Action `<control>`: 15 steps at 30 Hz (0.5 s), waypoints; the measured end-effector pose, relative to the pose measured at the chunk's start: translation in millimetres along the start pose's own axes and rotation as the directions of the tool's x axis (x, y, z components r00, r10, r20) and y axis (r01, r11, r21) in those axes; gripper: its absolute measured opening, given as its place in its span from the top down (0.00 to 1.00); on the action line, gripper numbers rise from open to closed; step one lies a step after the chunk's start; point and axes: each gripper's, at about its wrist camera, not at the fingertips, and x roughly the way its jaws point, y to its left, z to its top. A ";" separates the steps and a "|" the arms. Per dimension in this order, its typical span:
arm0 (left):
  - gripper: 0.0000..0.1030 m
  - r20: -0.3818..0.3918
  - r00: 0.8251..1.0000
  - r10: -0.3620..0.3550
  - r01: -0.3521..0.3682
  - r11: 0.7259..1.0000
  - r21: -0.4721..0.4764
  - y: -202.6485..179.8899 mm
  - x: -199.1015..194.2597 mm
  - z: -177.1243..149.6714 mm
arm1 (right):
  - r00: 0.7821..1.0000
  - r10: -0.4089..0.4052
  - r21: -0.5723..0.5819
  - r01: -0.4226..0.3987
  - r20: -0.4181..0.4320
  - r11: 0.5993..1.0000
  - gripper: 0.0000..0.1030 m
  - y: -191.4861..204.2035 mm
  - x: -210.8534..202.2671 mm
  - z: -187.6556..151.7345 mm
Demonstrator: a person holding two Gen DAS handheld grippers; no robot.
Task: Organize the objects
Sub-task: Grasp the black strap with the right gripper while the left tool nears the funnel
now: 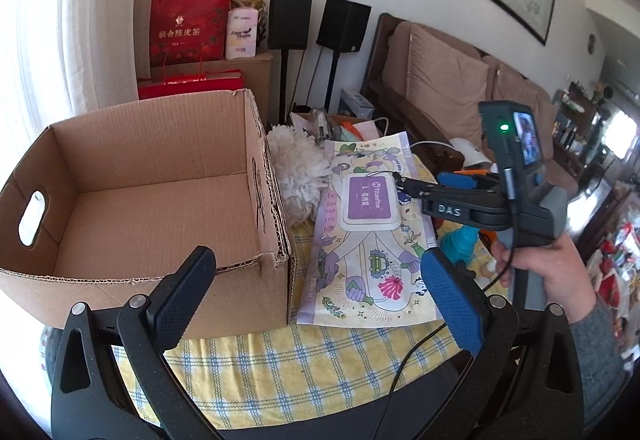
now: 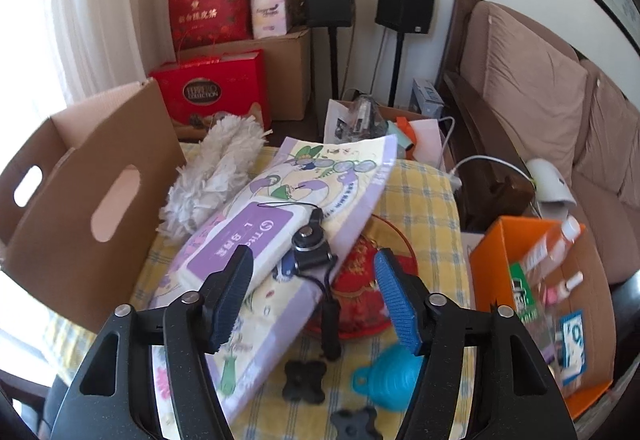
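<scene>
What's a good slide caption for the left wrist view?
Open left gripper faces an empty cardboard box beside a wipes pack.

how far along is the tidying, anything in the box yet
Nothing looks done: the cardboard box is bare inside. Neither hand-held gripper holds anything; the left and right are both open, the right over the wipes pack. The duster, funnel and wipes are left on the table.

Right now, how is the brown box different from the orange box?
The brown cardboard box has nothing inside; the orange box holds bottles and packets. The brown cardboard box has oval handle holes; the orange box shows none. The brown one looks bigger. Both are open on top.
</scene>
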 end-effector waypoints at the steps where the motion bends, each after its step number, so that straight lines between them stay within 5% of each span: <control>1: 0.01 0.001 1.000 -0.002 0.002 1.000 0.000 0.5 0.1 0.0 | 1.000 -0.004 -0.007 0.004 -0.006 1.000 0.42 -0.2 5.3 1.3; 10: 0.01 0.002 1.000 -0.031 0.031 0.999 -0.013 2.7 -0.4 1.9 | 0.998 0.016 -0.009 -0.016 -0.064 1.000 0.44 -6.9 31.1 -2.4; 13: 0.01 0.001 0.999 -0.032 0.032 0.999 -0.013 2.9 0.1 2.4 | 0.997 0.023 -0.008 -0.024 -0.075 1.000 0.65 -7.5 32.2 -3.8; 15: 0.01 0.000 0.999 -0.034 0.034 0.999 -0.014 3.0 0.2 2.8 | 0.996 0.038 0.010 -0.037 -0.086 0.999 0.70 -11.0 32.7 -4.9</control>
